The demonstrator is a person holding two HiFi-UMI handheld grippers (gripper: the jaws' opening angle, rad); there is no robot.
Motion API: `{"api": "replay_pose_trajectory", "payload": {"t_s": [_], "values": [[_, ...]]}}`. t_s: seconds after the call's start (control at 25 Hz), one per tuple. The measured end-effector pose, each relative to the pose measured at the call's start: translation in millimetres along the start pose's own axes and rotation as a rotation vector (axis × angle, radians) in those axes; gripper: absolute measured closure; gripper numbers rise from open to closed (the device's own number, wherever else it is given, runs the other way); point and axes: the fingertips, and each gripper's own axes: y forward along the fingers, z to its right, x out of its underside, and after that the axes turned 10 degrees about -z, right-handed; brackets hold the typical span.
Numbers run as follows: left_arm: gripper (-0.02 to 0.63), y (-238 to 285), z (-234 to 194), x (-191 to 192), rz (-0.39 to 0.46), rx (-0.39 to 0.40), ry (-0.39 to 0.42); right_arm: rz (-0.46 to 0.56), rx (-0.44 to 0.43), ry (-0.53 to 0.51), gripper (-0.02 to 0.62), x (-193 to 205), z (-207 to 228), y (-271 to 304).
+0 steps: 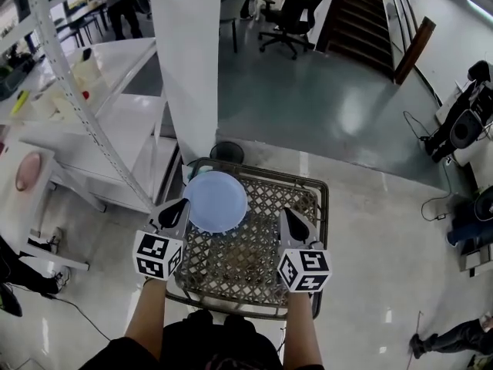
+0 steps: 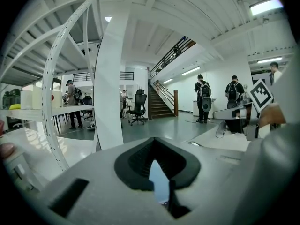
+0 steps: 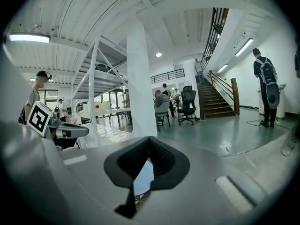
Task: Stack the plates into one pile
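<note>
A pale blue plate [image 1: 217, 200] lies at the far left of a brown lattice table top [image 1: 262, 253]; whether more plates lie under it I cannot tell. My left gripper [image 1: 183, 204] hovers just left of the plate, shut and holding nothing. My right gripper [image 1: 287, 213] hangs over the table to the plate's right, also shut and empty. In the left gripper view the black pads [image 2: 136, 165] meet, and a sliver of the blue plate [image 2: 159, 184] shows below them. The right gripper view shows the same: closed pads [image 3: 161, 165] over a blue sliver of plate [image 3: 143, 179].
A white pillar [image 1: 189, 60] rises just beyond the table. White shelving and a perforated frame [image 1: 85, 122] stand at the left, with a pink dish [image 1: 28, 170] on a white surface. Office chairs [image 1: 296, 10] and stairs [image 1: 358, 14] are far off. People stand in the distance.
</note>
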Motion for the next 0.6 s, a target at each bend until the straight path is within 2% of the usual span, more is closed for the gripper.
{"api": "replay_pose_trajectory", "payload": {"t_s": [0.6], "values": [[0.607,-37,27,-16,0.045,0.03,0.043,0.072,0.013,-0.019,0.584,-23,-11,-52]]}}
